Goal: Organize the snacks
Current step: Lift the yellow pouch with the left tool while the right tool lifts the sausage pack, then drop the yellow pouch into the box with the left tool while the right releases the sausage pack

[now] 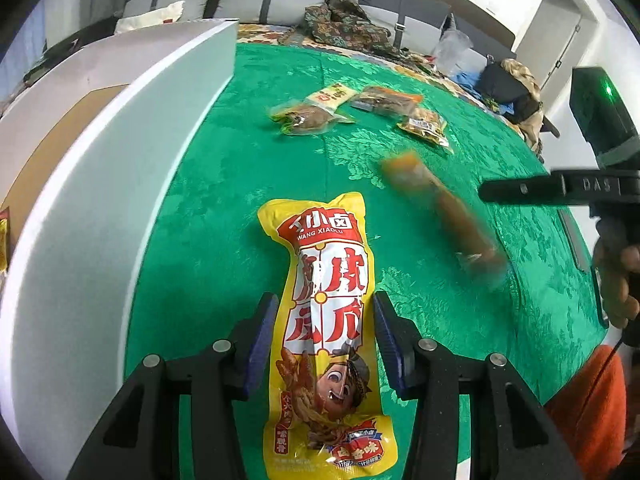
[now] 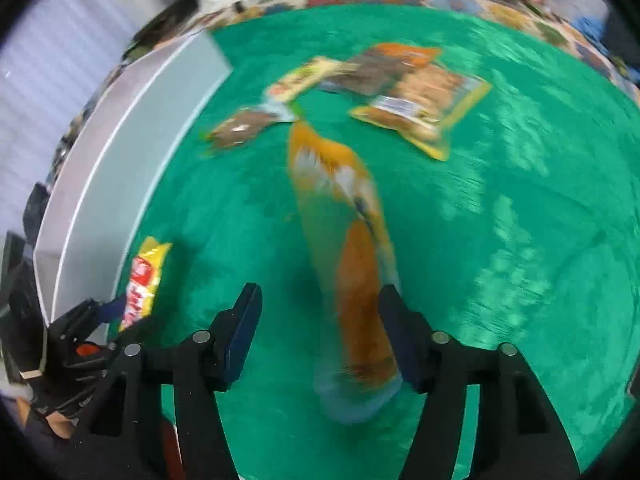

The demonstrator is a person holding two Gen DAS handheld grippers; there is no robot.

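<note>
A long yellow snack pack with red lettering lies on the green tablecloth between the fingers of my left gripper, which is open around it. The pack also shows in the right wrist view. A long orange snack pack, blurred, lies between the fingers of my right gripper, which is open, with the pack close to the right finger. The orange pack also shows blurred in the left wrist view, near the right gripper's body.
A white box with a cardboard-brown inside stands along the left; it also shows in the right wrist view. Several more snack packs lie farther back on the green tablecloth. A sofa with cushions and clutter is behind.
</note>
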